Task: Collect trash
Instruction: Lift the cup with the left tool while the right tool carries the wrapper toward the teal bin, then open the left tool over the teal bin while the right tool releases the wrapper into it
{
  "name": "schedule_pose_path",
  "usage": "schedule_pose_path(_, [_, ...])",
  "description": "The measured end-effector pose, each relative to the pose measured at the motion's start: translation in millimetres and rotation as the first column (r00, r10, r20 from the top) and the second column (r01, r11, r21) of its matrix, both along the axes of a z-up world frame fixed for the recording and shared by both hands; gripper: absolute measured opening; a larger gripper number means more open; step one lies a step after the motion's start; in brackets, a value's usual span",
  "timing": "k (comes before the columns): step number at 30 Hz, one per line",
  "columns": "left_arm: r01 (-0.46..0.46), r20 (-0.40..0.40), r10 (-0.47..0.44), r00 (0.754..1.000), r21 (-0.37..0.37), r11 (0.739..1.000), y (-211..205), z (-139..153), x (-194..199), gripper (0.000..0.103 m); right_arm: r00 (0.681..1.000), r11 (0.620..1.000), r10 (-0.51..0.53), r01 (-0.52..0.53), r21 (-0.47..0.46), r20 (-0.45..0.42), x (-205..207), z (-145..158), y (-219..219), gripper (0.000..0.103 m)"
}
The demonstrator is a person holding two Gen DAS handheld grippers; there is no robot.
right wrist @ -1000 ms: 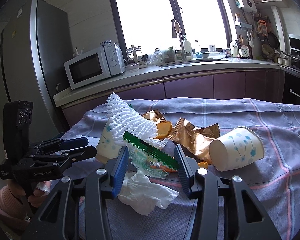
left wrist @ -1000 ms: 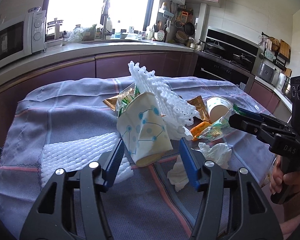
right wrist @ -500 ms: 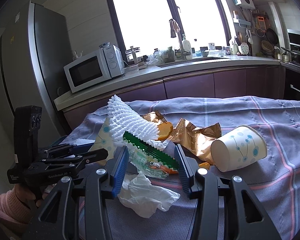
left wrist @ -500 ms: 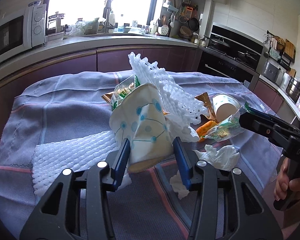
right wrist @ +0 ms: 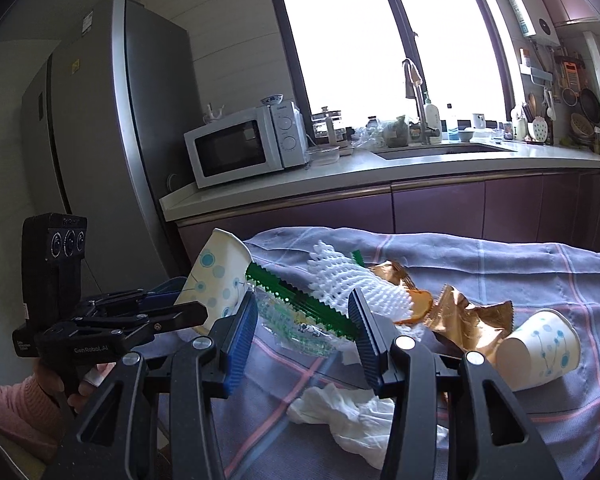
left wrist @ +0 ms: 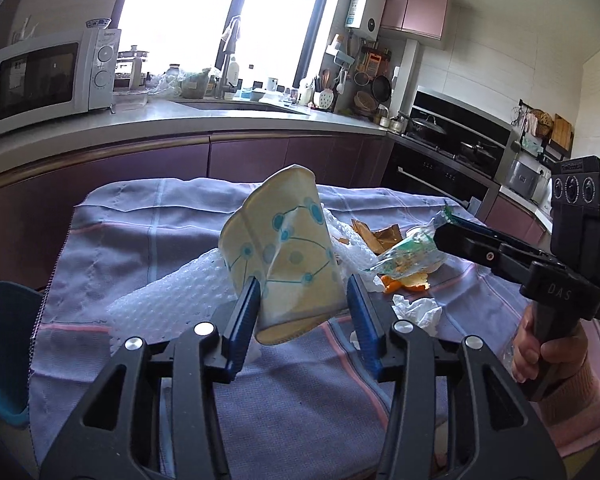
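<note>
A crumpled paper cup (left wrist: pixel 284 256) with blue dots hangs tilted above the table, and my left gripper (left wrist: pixel 302 308) is shut on its lower half. The right wrist view shows that cup (right wrist: pixel 216 276) held by the left gripper (right wrist: pixel 188 300) at the left. My right gripper (right wrist: pixel 304 320) is shut on a clear plastic wrapper (right wrist: pixel 300 304) with a green saw-toothed edge, raised off the cloth. In the left wrist view the right gripper (left wrist: pixel 446 232) holds that wrapper (left wrist: pixel 408 256) at the right.
On the purple checked tablecloth (right wrist: pixel 500 256) lie a second paper cup (right wrist: pixel 540 352) on its side, a gold foil wrapper (right wrist: pixel 472 320), a white foam net (right wrist: pixel 352 280), orange peel (right wrist: pixel 416 304) and a crumpled tissue (right wrist: pixel 340 412). A teal bin (left wrist: pixel 0 352) stands at the table's left.
The left jaws closed on the cup and lifted it away from the foam net and wrappers. The right gripper rose with the green-edged wrapper. Both views now look higher over the table.
</note>
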State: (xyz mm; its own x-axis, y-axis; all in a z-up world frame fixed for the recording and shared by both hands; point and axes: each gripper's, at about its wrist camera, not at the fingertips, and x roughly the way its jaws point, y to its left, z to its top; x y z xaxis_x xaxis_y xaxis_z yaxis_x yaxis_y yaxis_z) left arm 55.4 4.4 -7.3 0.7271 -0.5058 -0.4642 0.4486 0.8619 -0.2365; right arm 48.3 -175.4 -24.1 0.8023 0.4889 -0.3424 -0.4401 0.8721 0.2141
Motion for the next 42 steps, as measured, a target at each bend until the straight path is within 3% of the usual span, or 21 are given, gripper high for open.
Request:
schedule_pose_path(4, [-0.001, -0.01, 0.0, 1.0, -0.081, 0.997, 31.9, 4.8, -6.4, 0.045, 0.999, 0.999, 0.048, -0.048, -0.012, 0.003, 5.6, 3.7, 24.0, 0.045])
schedule_pose_path(9, [-0.003, -0.006, 0.002, 1.0, -0.11, 0.994, 51.5, 12.5, -7.0, 0.045, 0.998, 0.998, 0.061, -0.061, -0.006, -0.014, 11.4, 3.3, 37.2, 0.045])
schedule_pose_path(14, [0.059, -0.003, -0.061, 0.998, -0.195, 0.979, 64.1, 22.6, -5.8, 0.045, 0.999, 0.999, 0.043, -0.043, -0.012, -0.026, 15.0, -0.1, 36.8, 0.045])
schedule_pose_path(22, [0.034, 0.03, -0.03, 0.999, -0.152, 0.988, 59.8, 34.6, -10.8, 0.045, 0.999, 0.999, 0.04, -0.04, -0.01, -0.027, 15.5, 1.7, 34.6, 0.045])
schedule_pose_path(29, [-0.135, 0.039, 0.137, 0.99, -0.043, 0.99, 90.5, 38.0, -20.0, 0.045, 0.986, 0.988, 0.157, -0.157, 0.003, -0.047, 36.7, 6.3, 70.4, 0.045])
schedule_pose_path(33, [-0.263, 0.029, 0.262, 0.965, 0.019, 0.965, 130.6, 34.6, -28.2, 0.045, 0.962, 0.964, 0.267, -0.267, -0.007, -0.059, 56.3, 10.7, 115.2, 0.045])
schedule_pose_path(42, [-0.478, -0.034, 0.485, 0.874, 0.12, 0.87, 221.0, 3.5, -25.9, 0.045, 0.885, 0.892, 0.444, -0.451, -0.024, -0.136, 106.5, 6.7, 226.2, 0.045])
